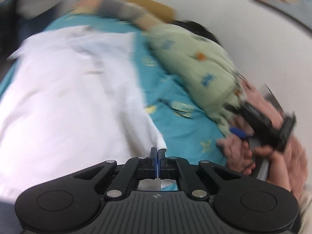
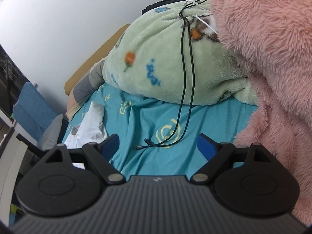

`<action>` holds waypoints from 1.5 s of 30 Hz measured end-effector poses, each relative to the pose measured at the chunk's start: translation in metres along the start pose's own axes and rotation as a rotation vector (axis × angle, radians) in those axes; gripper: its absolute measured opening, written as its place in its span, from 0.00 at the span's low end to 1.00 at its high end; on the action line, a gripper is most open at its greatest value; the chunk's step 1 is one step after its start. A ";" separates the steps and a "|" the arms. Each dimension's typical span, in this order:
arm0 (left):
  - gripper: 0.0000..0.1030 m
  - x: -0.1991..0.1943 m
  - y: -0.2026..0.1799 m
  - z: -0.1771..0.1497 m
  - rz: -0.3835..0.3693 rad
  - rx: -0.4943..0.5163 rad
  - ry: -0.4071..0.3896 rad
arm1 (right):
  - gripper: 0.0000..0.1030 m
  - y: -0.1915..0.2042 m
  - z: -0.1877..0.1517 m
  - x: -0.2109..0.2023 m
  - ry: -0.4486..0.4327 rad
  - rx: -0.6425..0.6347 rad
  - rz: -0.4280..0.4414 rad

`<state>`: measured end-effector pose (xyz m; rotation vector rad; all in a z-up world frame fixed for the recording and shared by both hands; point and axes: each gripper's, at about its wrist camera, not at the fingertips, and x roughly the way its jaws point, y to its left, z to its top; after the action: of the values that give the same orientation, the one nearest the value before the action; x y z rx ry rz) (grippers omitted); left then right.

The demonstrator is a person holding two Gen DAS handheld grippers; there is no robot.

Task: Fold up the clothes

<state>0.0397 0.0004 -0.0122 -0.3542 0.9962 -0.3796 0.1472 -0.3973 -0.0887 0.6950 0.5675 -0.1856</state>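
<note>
Left gripper (image 1: 157, 151) clamped on white shirt (image 1: 74, 97) corner at lower centre, shirt spread across frame left on bed (image 1: 185, 120); right gripper (image 2: 158, 145) gaping, holding nothing; thin pinch may slip, cables (image 2: 185, 89) could snag.

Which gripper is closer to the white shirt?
Left. The left gripper has its fingers pinched shut on the white shirt's edge. The right gripper is open over the teal bedsheet, with the shirt off to its left side.

Only a pale yellow letter "H" reads on the teal bedsheet (image 2: 148, 117); other prints stay illegible
</note>
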 end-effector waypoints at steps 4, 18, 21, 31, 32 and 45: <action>0.01 -0.013 0.044 -0.003 0.079 -0.187 0.068 | 0.85 0.006 -0.005 0.001 0.027 -0.021 0.010; 0.63 0.065 0.065 0.029 0.166 -0.281 0.109 | 0.75 0.029 -0.076 0.039 0.513 0.065 0.354; 0.63 0.096 0.077 0.033 0.213 -0.280 0.175 | 0.68 0.040 -0.100 0.049 0.635 0.003 0.331; 0.02 0.100 0.093 0.013 0.143 -0.260 0.311 | 0.23 0.080 -0.151 0.053 0.785 -0.242 0.269; 0.02 0.092 0.092 0.013 0.139 -0.254 0.301 | 0.11 0.085 -0.153 0.048 0.777 -0.288 0.247; 0.33 0.031 0.054 -0.005 0.089 -0.049 0.152 | 0.11 0.110 -0.144 -0.010 0.628 -0.469 0.148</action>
<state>0.0588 0.0330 -0.0625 -0.3271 1.1677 -0.3053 0.1147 -0.2207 -0.1125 0.3216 1.1112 0.3133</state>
